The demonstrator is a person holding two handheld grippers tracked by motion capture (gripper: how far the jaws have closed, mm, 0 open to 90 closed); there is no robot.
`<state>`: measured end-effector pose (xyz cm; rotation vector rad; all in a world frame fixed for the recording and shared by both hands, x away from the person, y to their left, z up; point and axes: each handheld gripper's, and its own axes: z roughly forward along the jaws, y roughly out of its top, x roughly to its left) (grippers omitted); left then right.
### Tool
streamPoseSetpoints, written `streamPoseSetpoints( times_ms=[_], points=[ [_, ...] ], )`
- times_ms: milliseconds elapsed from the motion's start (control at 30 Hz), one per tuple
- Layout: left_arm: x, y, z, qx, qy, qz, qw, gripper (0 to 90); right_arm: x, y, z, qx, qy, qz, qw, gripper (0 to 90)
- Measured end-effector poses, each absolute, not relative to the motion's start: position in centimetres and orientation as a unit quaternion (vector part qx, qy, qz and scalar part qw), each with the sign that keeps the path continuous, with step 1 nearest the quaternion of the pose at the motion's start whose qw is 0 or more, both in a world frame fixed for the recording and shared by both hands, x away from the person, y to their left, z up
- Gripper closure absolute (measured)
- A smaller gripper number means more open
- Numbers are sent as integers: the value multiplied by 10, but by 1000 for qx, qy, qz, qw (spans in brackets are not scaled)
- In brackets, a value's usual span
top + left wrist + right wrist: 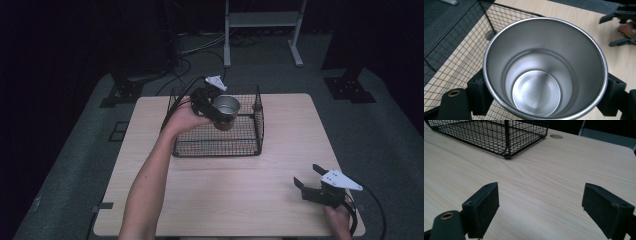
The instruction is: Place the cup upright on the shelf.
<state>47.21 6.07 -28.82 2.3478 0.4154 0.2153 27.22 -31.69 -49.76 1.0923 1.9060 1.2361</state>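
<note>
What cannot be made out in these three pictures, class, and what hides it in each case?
- Outside of the metal cup: in the left gripper view, hidden by its own rim; in the high view, partly behind the left hand-held gripper.
- Whether the cup touches the wire basket floor: no view settles it.
- Basket's far side: cut off by the top edge of the right gripper view.
- Right hand: cut off by the high view's bottom edge.

A brushed metal cup (pixel 544 72), black wire-mesh basket (pixel 247 145) and matt black gripper pads (pixel 484 207) sit over pale wood-grain table (pixel 549 177).

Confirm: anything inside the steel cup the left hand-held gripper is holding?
No, the left gripper view looks straight into the steel cup, clamped in the left hand-held gripper, and its bare metal bottom is empty.
</note>
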Motion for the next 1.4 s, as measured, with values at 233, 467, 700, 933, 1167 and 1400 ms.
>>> streamPoseSetpoints(
  times_ms=[233,467,700,933,1167,1400],
  points=[
    [493,64,-300,906,200,80,363,178,273,-318,-498,410,719,469,306,135],
    [506,59,-311,902,217,86,363,178,273,-318,-498,411,719,471,305,135],
    [517,50,-327,903,218,75,362,178,273,-319,-498,410,720,472,303,135],
    [526,41,-342,906,221,70,354,177,273,-319,-498,410,719,473,301,135],
    [533,33,-357,908,226,61,346,177,273,-319,-498,409,718,475,301,135],
    [538,28,-372,913,228,55,334,177,273,-319,-498,410,717,477,300,135]
  ],
)
